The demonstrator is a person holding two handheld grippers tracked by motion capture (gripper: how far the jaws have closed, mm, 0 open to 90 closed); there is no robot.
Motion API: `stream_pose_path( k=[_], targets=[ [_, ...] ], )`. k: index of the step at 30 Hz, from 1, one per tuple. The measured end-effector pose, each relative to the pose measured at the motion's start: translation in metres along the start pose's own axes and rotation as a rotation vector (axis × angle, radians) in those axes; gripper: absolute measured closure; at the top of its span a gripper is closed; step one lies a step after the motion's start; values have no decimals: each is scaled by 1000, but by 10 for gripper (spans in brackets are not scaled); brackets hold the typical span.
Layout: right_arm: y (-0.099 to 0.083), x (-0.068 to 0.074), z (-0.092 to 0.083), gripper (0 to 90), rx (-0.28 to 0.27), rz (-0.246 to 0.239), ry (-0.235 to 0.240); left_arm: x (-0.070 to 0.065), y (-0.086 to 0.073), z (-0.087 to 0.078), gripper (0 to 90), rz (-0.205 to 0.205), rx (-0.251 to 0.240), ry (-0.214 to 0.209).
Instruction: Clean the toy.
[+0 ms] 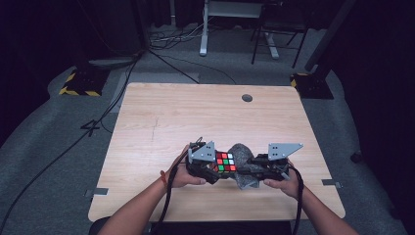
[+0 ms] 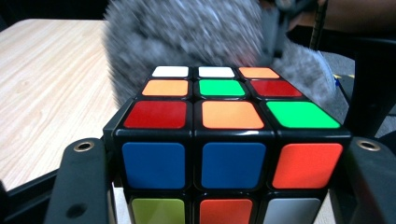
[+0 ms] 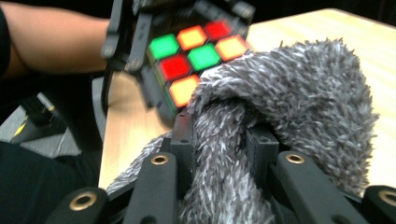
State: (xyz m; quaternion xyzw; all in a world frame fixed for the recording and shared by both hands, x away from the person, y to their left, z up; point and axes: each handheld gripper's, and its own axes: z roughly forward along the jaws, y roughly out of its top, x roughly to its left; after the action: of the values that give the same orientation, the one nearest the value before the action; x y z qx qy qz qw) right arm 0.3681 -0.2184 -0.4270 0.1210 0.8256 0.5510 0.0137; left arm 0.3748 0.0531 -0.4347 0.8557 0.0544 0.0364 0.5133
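My left tool (image 1: pixel 214 169) is clamped on the puzzle cube (image 1: pixel 225 162), jaws on 2 opposite sides, held just above the desk (image 1: pixel 161 117) so its top face is free. My right tool (image 1: pixel 254 166) is pinched tight on a bunch of the grey fuzzy cloth (image 1: pixel 242 154), w/ the rest draped ahead of it against the cube's far side, prob. to wipe it. Cloth edges are blurry, so exact contact is unclear.
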Motion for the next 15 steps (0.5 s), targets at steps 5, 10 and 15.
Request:
stream_pose_path(
  k=[5, 10, 15],
  targets=[
    [-3, -5, 0, 701, 4, 23, -27, -7, 3, 3, 334, 12, 1, -10],
    [-9, -3, 11, 701, 63, 31, -1, -9, 7, 0, 334, 21, -19, 0],
    [-11, 0, 18, 700, 84, 25, 40, -5, 8, -6, 334, 10, -43, 14]
  ],
)
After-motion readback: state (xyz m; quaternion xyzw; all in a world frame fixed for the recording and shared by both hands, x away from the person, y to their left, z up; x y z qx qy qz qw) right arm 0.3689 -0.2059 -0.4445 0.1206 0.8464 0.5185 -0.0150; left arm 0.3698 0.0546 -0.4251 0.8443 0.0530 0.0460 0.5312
